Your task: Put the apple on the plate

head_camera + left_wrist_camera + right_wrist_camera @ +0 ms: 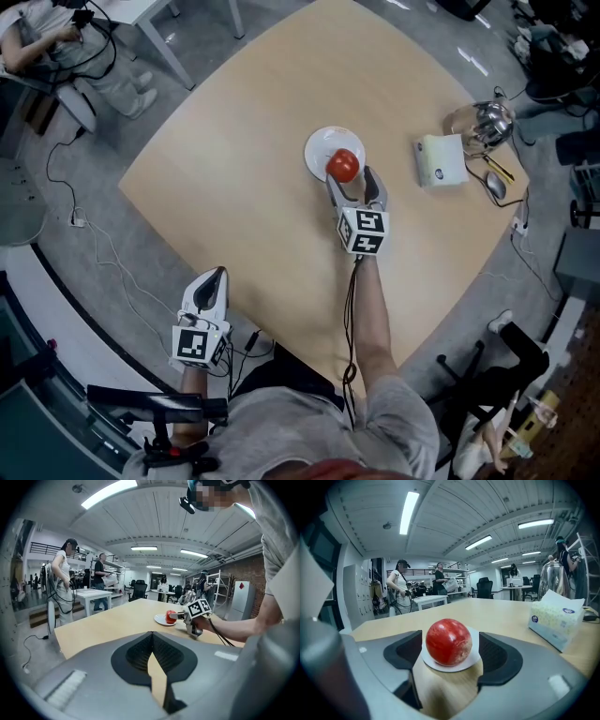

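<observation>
A red apple [343, 166] [448, 641] rests on the small white plate [319, 150] [473, 660] near the middle of the round wooden table [244, 178]. My right gripper [352, 180] [451, 645] is open. Its jaws flank the apple with a small gap on each side, tips low over the plate's near edge. My left gripper [217, 274] [151, 634] is shut and empty. It hangs at the table's near-left edge, far from the plate. The left gripper view shows the apple [171, 616] and the right gripper [180, 616] in the distance.
A tissue box [441, 159] [555, 620] lies to the right of the plate, with a metal kettle [487, 120] [553, 581] and a mouse [495, 186] beyond it. Cables trail on the floor at left. People stand at a white desk [91, 593] in the background.
</observation>
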`<act>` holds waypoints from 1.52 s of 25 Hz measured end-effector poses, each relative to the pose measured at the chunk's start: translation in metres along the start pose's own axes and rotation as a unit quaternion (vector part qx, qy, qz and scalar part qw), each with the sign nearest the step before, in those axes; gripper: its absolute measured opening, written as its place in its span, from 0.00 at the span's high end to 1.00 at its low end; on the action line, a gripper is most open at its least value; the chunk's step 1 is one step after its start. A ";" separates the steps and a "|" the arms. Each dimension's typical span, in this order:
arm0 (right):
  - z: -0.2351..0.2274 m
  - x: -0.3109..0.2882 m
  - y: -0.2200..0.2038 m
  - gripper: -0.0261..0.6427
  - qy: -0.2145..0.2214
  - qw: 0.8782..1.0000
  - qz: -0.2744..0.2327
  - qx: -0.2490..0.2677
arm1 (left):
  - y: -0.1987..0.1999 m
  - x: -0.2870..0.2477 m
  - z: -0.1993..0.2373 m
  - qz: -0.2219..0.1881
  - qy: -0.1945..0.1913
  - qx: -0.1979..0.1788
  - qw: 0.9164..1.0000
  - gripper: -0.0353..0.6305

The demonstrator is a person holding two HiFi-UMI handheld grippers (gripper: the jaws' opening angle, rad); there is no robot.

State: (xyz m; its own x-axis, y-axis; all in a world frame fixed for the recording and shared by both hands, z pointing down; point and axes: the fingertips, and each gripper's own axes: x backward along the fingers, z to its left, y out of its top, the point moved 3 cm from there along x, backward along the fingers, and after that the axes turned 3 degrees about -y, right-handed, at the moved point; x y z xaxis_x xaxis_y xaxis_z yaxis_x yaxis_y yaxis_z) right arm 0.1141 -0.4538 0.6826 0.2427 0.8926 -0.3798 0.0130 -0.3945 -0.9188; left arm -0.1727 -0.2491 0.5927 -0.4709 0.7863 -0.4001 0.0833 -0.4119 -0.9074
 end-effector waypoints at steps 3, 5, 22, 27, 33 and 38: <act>0.001 0.002 0.003 0.39 0.000 1.000 -0.002 0.003 | 0.005 0.002 -0.001 0.001 0.002 -0.002 1.000 0.92; 0.001 0.003 0.006 0.39 -0.001 1.000 -0.003 0.003 | 0.006 0.003 -0.001 -0.001 0.001 -0.006 1.000 0.92; 0.014 0.056 0.031 0.42 -0.005 1.000 -0.022 0.018 | 0.022 0.037 -0.015 -0.045 -0.001 -0.014 0.999 0.92; 0.020 0.080 0.039 0.43 -0.005 0.999 -0.028 0.020 | 0.031 0.052 -0.020 -0.058 0.000 -0.014 0.998 0.92; 0.029 0.118 0.049 0.46 -0.002 0.999 -0.037 0.022 | 0.044 0.077 -0.034 -0.072 0.003 -0.024 0.997 0.92; 0.036 0.139 0.055 0.48 -0.002 0.999 -0.044 0.024 | 0.045 0.087 -0.038 -0.090 -0.002 -0.030 0.995 0.92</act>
State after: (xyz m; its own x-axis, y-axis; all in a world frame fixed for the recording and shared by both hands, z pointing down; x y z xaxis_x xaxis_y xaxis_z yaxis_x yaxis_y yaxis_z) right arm 0.1135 -0.3439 0.5755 0.2387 0.9242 -0.2981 -0.0133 -0.3038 -0.9526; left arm -0.1761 -0.1819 0.5123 -0.4866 0.8428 -0.2302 0.0502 -0.2361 -0.9704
